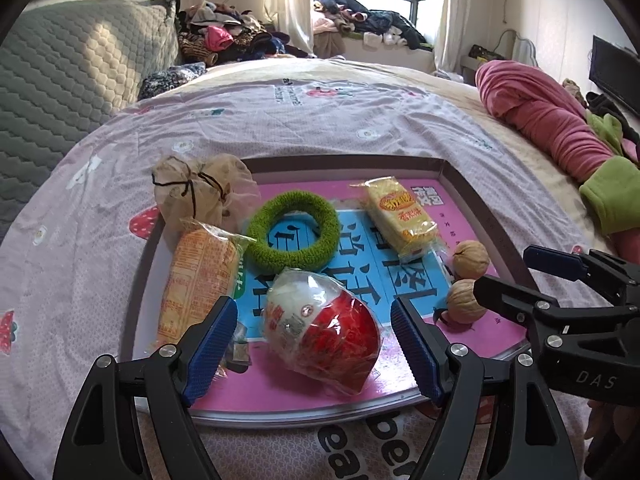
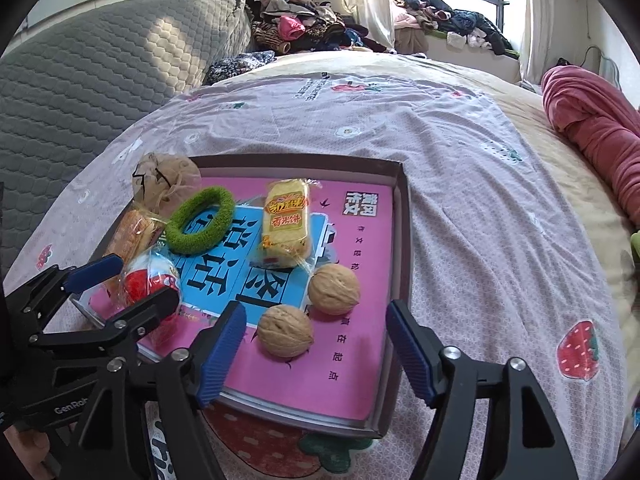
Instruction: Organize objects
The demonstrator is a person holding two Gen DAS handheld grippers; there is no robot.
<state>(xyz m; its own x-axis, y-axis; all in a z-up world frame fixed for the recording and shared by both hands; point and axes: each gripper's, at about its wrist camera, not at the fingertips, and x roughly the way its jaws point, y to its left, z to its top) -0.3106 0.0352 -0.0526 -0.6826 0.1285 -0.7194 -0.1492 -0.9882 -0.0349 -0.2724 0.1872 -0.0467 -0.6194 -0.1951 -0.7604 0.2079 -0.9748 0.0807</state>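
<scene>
Left wrist view: the left tool stands open, angled down over the tray on the bed; the red-and-white packet lies between its pads, untouched.

Right wrist view: the right tool is open, tilted downward, gripping nothing; the nearer walnut lies just beyond the gap, the second walnut behind it.

Fuzzy cloth ring, glossy plastic-wrapped snacks

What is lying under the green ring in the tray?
The green ring rests on a pink and blue printed book cover lining the tray. Blue print shows through its hole; the cover hides the tray floor.
</scene>
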